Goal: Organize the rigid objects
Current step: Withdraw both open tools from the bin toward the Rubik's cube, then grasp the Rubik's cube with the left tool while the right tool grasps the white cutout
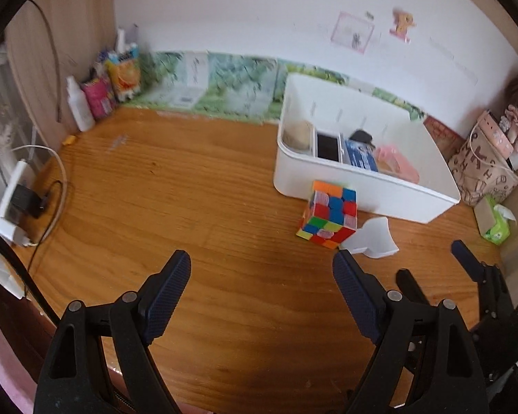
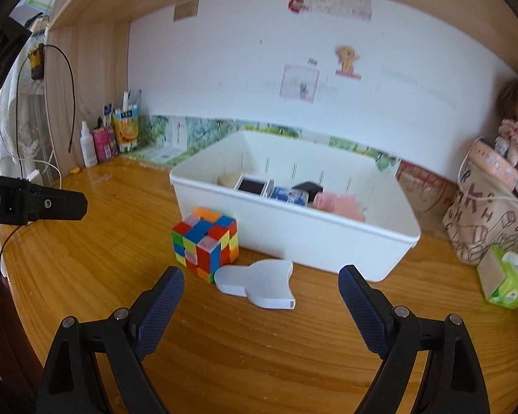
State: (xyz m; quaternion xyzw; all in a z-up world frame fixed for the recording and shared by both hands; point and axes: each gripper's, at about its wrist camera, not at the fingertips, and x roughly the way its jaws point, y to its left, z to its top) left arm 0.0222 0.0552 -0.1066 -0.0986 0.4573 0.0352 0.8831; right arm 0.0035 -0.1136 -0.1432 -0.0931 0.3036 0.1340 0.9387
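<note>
A multicoloured puzzle cube (image 1: pixel 329 215) (image 2: pixel 205 243) stands on the wooden desk just in front of a white organizer bin (image 1: pixel 373 200) (image 2: pixel 293 238). Beside the cube lies a flat white fish-shaped piece (image 1: pixel 371 238) (image 2: pixel 259 283). The bin holds a tan round thing, a black case, a blue box, a black object and a pink item. My left gripper (image 1: pixel 262 269) is open over bare desk, left of and nearer than the cube. My right gripper (image 2: pixel 262 283) is open, the white piece lying ahead between its fingers, untouched. The right gripper's fingers (image 1: pixel 466 258) show at the right of the left wrist view.
Bottles and packets (image 1: pixel 103 89) crowd the back left corner. A power strip with cables (image 1: pixel 13 203) lies at the left edge. At right stand a patterned bag (image 2: pixel 487 224), a doll (image 2: pixel 514 127) and a green tissue pack (image 2: pixel 507 283). Bare desk (image 1: pixel 176 179) spreads left of the bin.
</note>
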